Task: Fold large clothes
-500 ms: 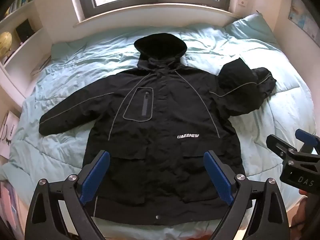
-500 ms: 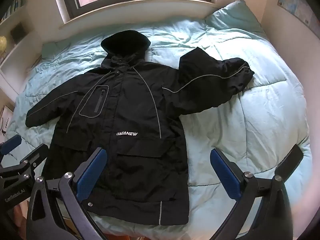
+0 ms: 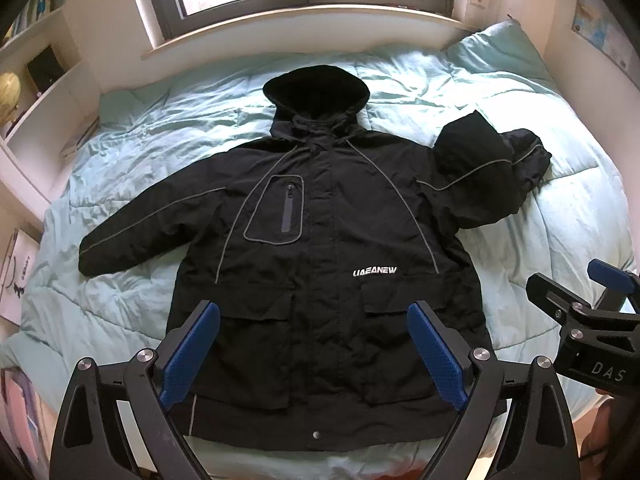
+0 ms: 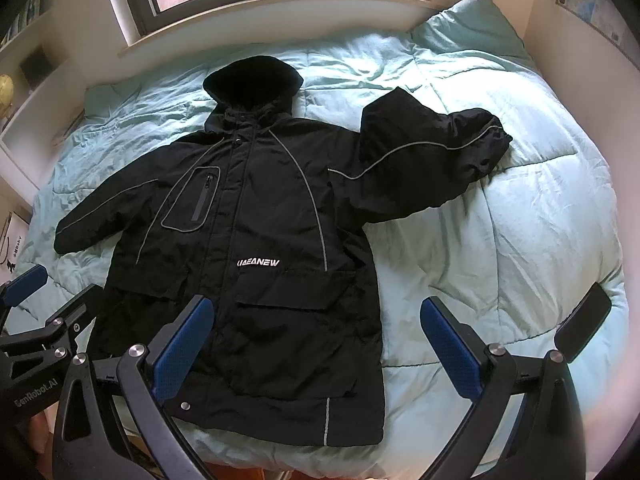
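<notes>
A black hooded jacket [image 3: 320, 264] [image 4: 248, 280] lies front up on a bed, hood toward the window and hem toward me. Its left-side sleeve [image 3: 148, 228] stretches out flat, while the right-side sleeve [image 3: 488, 172] [image 4: 424, 164] is bunched and bent upward. My left gripper [image 3: 314, 354] hovers open above the lower front of the jacket, nothing between its blue pads. My right gripper [image 4: 316, 350] is open too, above the jacket's lower right edge and the quilt. Each gripper shows at the edge of the other's view: the right gripper [image 3: 580, 300], the left gripper [image 4: 44, 300].
A pale turquoise quilt [image 3: 540, 248] [image 4: 500, 248] covers the bed. A pillow [image 3: 500, 52] sits at the far right corner. A window and curved sill [image 3: 304, 24] run behind the bed; white shelves [image 3: 36, 120] stand on the left. Walls close in on both sides.
</notes>
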### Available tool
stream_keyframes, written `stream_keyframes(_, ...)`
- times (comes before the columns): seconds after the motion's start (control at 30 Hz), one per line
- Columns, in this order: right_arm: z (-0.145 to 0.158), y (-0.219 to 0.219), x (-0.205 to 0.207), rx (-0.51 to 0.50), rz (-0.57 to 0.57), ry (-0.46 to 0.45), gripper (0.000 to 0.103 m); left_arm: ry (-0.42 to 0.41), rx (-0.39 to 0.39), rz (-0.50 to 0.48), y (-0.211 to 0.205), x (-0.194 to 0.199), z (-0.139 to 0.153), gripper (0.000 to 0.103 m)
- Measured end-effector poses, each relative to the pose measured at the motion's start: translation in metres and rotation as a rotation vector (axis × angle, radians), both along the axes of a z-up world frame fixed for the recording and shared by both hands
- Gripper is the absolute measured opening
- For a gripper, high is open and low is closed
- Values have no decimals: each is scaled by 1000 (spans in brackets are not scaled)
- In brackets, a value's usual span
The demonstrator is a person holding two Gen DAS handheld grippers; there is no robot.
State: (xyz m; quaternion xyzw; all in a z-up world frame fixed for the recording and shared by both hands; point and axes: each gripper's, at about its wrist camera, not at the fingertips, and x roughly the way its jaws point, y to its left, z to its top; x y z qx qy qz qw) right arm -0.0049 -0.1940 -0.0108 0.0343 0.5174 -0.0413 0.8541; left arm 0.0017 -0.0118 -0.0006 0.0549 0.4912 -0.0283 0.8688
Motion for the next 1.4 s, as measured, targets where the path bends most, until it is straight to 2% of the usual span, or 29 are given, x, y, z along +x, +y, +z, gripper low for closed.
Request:
stream_keyframes(0.3,-1,14,-4,9,29,-1,103,13,15,5,6,-2,-2,95)
stream_keyframes(0.5,-1,33,0,29,48,11,103,40,-63,12,27,0,1,95)
stream_keyframes(0.67,-2,53,7,46,49,22,103,5,-67,29,50,1,3,95)
stream_keyframes(1.0,5,102,26,64,5,18,103,7,-98,-26,96,25,14,95)
stream_keyframes(1.1,1,111,32,110,-11,29,103,1,-121,-46,112,34,17,95)
stream_keyframes(1.23,-4,130,40,118,-50,37,103,-11,-97,-58,132,43,17,95)
stream_keyframes(1.4,-10,148,48,91,-104,35,103,51,-109,-65,162,60,9,95)
